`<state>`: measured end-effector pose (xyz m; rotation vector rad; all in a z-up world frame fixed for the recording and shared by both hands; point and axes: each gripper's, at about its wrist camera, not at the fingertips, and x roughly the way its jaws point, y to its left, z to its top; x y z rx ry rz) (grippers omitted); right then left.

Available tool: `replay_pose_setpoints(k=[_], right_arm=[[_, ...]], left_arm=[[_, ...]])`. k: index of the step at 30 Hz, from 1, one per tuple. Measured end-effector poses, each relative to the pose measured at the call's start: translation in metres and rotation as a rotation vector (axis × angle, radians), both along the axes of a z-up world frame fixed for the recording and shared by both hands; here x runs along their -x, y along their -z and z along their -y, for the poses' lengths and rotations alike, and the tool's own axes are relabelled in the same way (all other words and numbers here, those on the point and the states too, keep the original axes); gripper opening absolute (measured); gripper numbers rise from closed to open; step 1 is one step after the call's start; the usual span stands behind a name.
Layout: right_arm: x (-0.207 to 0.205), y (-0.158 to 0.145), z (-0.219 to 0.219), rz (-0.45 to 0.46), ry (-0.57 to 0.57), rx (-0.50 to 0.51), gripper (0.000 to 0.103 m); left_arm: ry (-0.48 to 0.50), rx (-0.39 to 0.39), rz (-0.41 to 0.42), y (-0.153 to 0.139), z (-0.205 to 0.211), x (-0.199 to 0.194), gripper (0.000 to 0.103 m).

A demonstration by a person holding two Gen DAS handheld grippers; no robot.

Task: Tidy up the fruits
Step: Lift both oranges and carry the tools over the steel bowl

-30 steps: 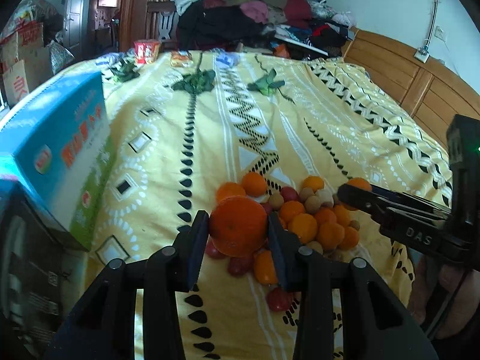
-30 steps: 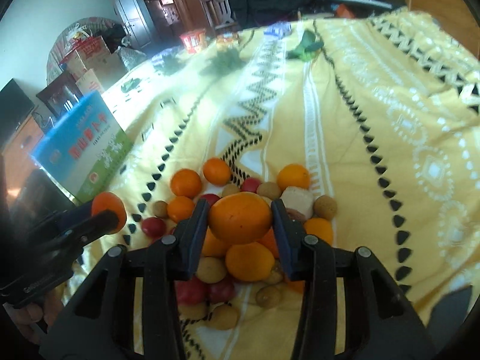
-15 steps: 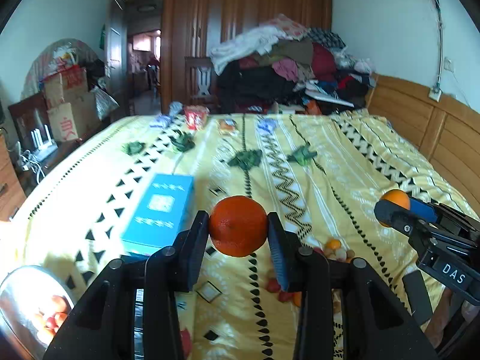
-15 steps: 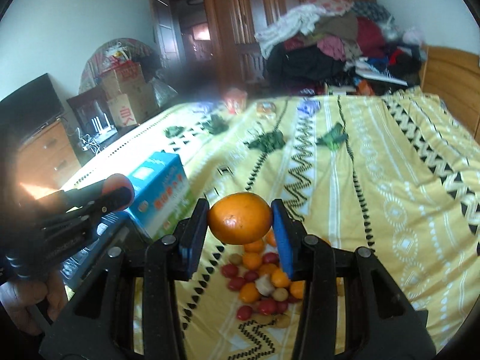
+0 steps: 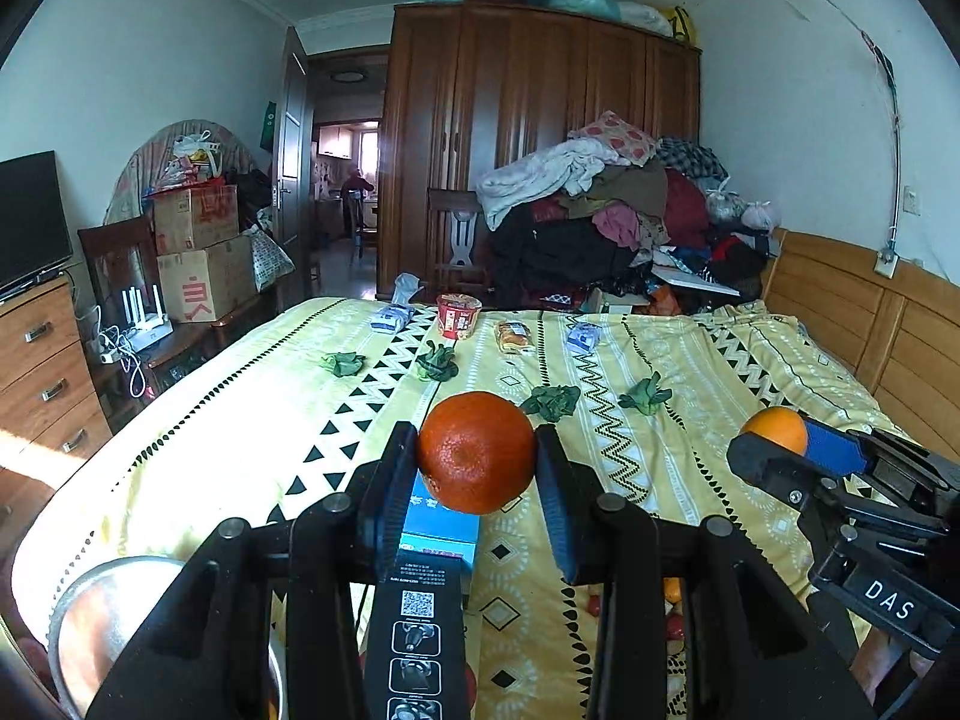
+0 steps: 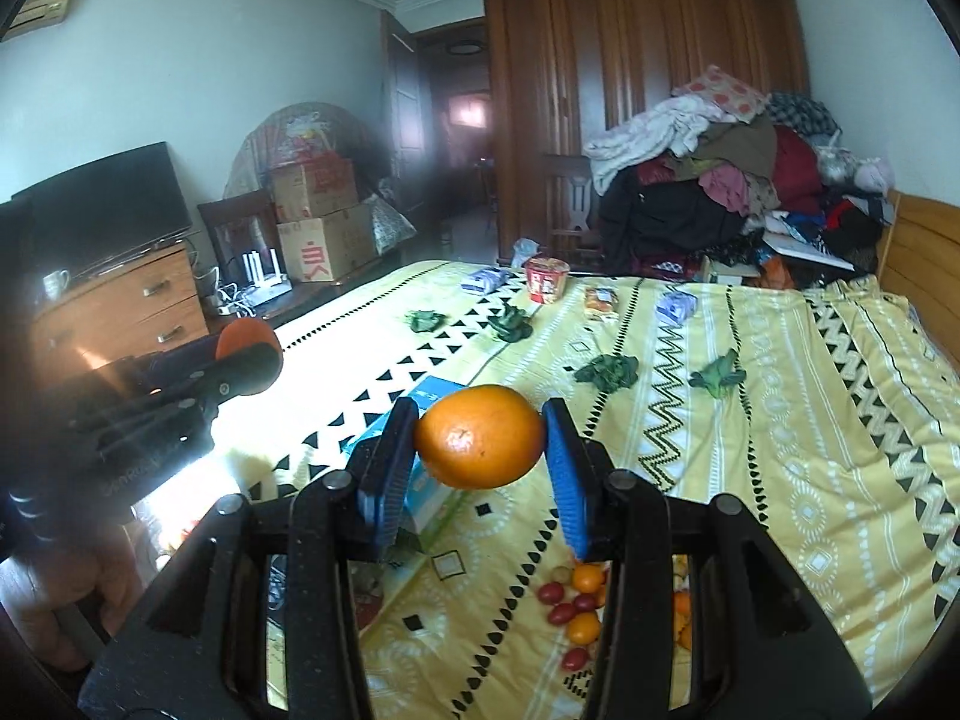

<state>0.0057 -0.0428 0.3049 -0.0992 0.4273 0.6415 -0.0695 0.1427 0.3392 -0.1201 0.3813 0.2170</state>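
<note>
Fingers of left gripper clamped on dark orange, fingers of right gripper clamped on pale orange, both fruits raised above bed, remaining fruit pile on bedspread below, blue box beside it.

Occlusions and cut-offs, both wrist views.

My left claw and its dark orange hide most of the blue box; metal bowl cut by the frame's lower left, contents unreadable. My right claw covers part of the fruit pile at the bed's near edge; small red fruits too small to identify. Left third of the right view is smeared.
</note>
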Motion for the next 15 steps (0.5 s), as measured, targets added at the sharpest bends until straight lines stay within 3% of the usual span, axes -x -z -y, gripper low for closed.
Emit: replay_pose_setpoints(k=[15], right_arm=[[0.041, -0.001, -0.075, 0.012, -0.149, 0.051, 0.043]], left_arm=[[-0.106, 0.064, 0.001, 0.015, -0.067, 0.054, 0.04]])
